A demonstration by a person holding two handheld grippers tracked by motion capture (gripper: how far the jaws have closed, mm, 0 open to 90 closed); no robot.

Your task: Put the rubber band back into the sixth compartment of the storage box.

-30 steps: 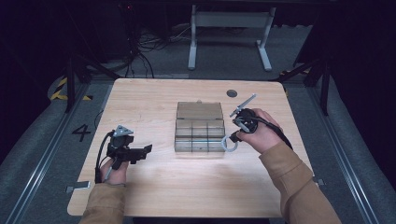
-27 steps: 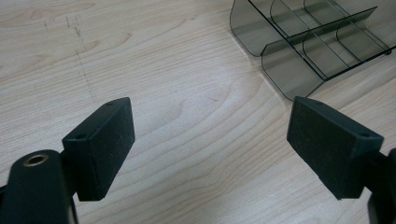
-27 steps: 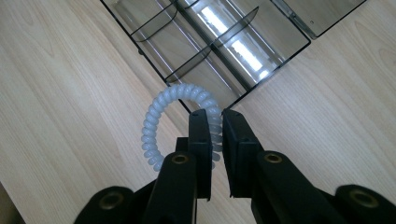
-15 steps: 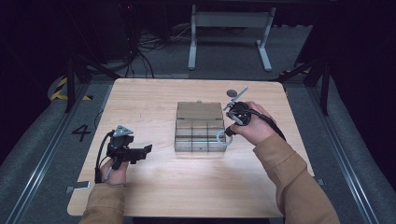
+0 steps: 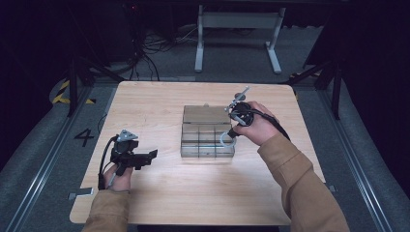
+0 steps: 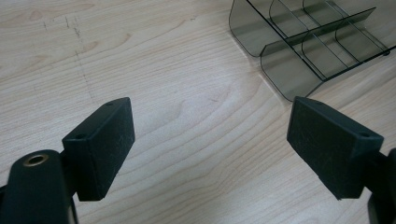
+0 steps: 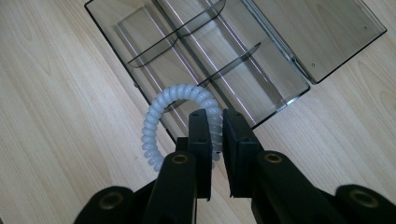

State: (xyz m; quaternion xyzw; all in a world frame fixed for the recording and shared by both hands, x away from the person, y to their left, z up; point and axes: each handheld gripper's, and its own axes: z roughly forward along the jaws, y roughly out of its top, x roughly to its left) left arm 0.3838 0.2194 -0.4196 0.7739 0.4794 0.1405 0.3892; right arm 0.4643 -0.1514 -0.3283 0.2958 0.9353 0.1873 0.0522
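One light wooden table (image 5: 159, 203) carries the clear smoky plastic organiser box with dividers (image 5: 207, 140), open near its middle. We see the left gripper (image 5: 145, 158) resting low over the bare wood, well apart from the box, its jaws spread wide with nothing between. The right gripper (image 7: 215, 140) hangs above the box edge, its jaws clamped on the pale bluish spiral coil ring (image 7: 161, 112).
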